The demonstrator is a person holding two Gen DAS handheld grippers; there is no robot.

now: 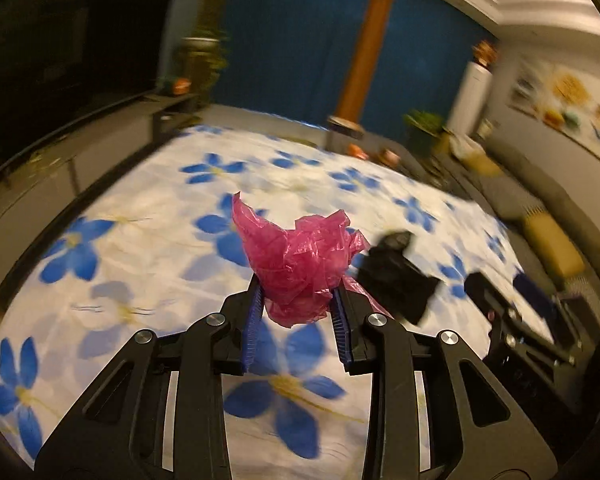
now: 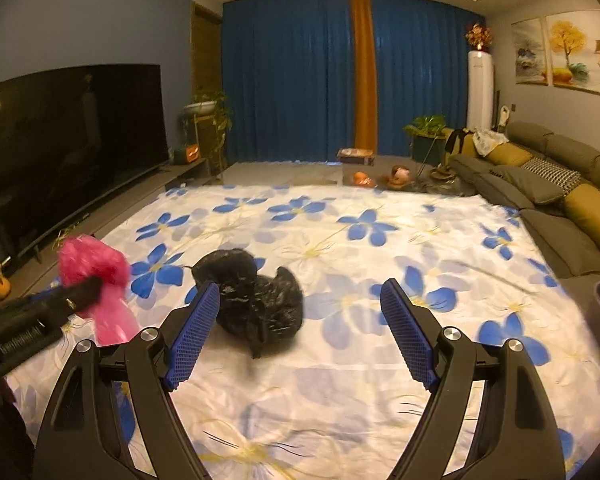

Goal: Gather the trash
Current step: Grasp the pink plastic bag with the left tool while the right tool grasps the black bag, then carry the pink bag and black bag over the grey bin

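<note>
While the left gripper [image 1: 298, 300] pinches a crumpled pink plastic bag [image 1: 300, 264] between its blue ribbed pads [image 1: 256, 316], the bag bulges up and out past the fingertips toward twelve o'clock in the left wrist view, lifted clear of the white bedsheet printed with blue flowers [image 1: 148, 248]. At about three o'clock from that pink bundle lies a crumpled black plastic bag [image 1: 396, 276] on the sheet, blurred, and further toward three o'clock the dark frame of the right gripper [image 1: 512, 320] shows at the edge.

From the right wrist view, the right gripper [image 2: 300, 292] stands spread wide, nothing between its blue pads [image 2: 192, 332]. The black plastic bag [image 2: 256, 300] rests on the flowered sheet [image 2: 380, 240] just beyond the left-hand pad, at roughly eleven o'clock from the gap between the fingers, partly hidden behind that pad. At nine o'clock the left gripper [image 2: 80, 296] shows, blurred, with the pink bag [image 2: 100, 280] caught in it. A dark television screen [image 2: 72, 148] stands at ten o'clock, blue curtains [image 2: 292, 76] at twelve, and a grey sofa with mustard cushions [image 2: 560, 184] at two.
</note>
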